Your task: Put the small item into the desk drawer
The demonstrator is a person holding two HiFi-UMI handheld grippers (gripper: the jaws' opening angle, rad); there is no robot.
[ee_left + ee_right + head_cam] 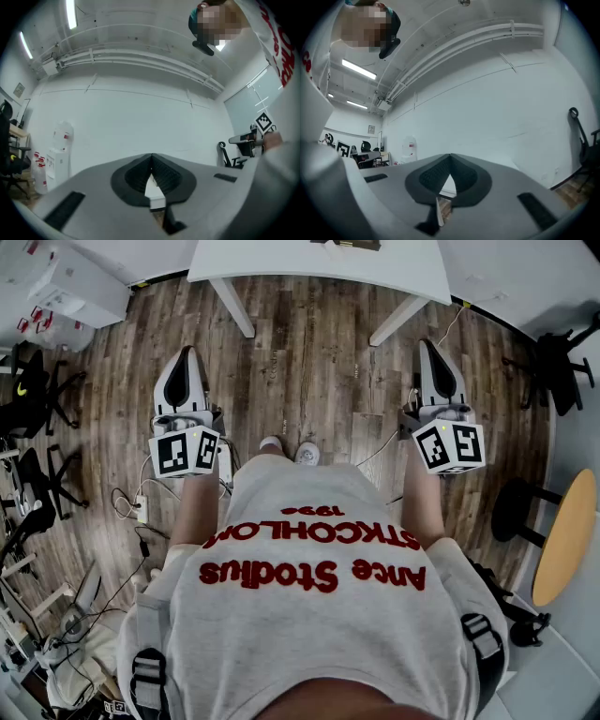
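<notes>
The small item is not showing in any view. You are holding the left tool (190,354) and the right tool (427,345) side by side above the wood floor (309,362), pointing toward the white counter (319,261), both clenched with nothing between their jaws.

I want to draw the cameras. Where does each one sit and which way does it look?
Head view: on the person's head, facing down at the wooden floor; shirt, shoes, left tool and right tool show.
Left gripper view: on the left tool, facing along its shut jaws, up toward a white wall and ceiling lights; shirt at right.
Right gripper view: on the right tool, likewise tilted up; shirt at left.
Shared: both gripper views catch the water cooler.
</notes>
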